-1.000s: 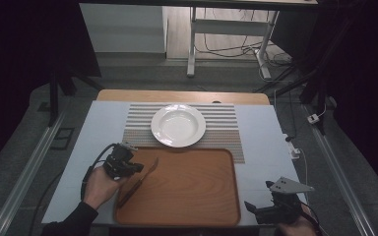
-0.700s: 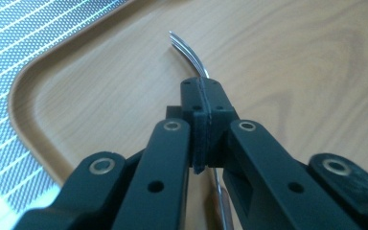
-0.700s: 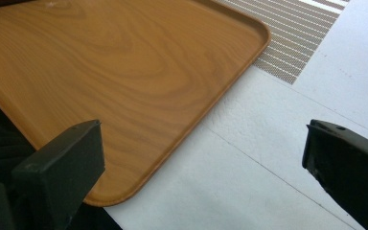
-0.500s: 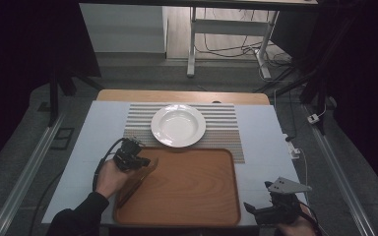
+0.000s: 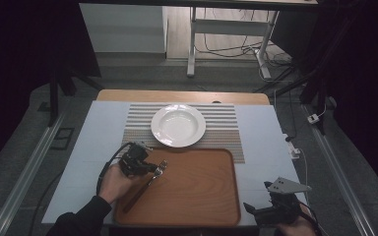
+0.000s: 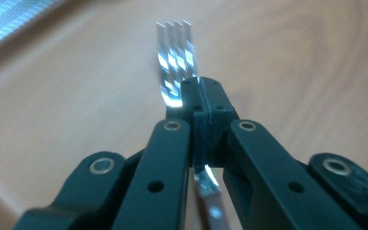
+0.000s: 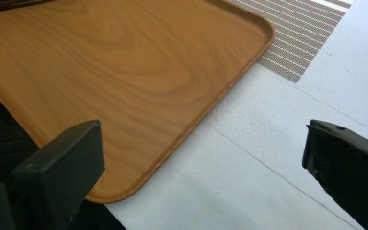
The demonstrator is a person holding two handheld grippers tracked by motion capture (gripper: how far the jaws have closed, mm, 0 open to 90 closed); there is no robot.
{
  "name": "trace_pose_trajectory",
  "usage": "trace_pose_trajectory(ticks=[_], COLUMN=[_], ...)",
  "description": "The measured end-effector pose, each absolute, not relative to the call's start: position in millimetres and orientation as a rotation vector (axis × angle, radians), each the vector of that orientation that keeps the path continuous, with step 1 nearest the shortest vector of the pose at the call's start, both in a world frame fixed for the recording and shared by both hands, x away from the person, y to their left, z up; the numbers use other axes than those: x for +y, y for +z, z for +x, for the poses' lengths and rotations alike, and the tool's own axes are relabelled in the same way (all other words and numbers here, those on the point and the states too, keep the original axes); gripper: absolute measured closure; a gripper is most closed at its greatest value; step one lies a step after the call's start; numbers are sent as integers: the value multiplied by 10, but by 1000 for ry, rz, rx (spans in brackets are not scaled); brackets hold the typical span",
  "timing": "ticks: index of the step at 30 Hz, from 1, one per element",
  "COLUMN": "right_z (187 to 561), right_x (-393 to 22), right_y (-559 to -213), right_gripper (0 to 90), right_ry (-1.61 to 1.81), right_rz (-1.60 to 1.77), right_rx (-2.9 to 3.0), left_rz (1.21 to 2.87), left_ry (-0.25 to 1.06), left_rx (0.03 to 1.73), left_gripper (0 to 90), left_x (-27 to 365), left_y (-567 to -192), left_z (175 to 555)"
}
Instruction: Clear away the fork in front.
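Clamped on a fork (image 6: 176, 67), the left gripper (image 5: 150, 167) sits at lower left of the high view, over the left part of a wooden tray (image 5: 197, 196). Seen from the left gripper view, its two black jaws are pressed together on the fork's neck, the tines jutting past them toward the top of the frame and a strip of the handle showing below them. From above, the fork (image 5: 160, 169) points toward the upper right, its dark handle slanting down to the lower left across the tray. Toward the lower right corner of the high view, the right gripper (image 5: 256, 210) rests just off the tray's right edge; in the right gripper view its jaws stand wide apart with nothing between them, above the white table (image 7: 268, 158). A white plate (image 5: 178, 125) sits on a striped placemat (image 5: 221, 128) at centre frame, above the tray.
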State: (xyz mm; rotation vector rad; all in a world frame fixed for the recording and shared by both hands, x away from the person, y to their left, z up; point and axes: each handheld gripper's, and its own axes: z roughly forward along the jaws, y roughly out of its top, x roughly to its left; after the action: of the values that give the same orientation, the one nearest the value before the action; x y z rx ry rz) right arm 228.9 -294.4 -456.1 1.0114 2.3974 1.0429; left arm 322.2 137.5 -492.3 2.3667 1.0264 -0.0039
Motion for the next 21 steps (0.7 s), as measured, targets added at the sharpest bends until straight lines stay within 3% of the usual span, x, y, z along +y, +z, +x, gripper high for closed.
trace_pose_trajectory(ticks=[8,21], right_z=[2286,2286], right_x=[-2938,-2940], right_y=[-4562,-4562], right_gripper=[13,14], right_ry=[1039,1040], right_rz=[1008,1007], right_rx=[2396,2398], left_rz=[2511,2479], left_ry=[9,-10], left_rx=[1009,1159], left_gripper=[889,888], left_x=[1247,1562], left_y=[-5066,-5082], left_z=[3098,3132])
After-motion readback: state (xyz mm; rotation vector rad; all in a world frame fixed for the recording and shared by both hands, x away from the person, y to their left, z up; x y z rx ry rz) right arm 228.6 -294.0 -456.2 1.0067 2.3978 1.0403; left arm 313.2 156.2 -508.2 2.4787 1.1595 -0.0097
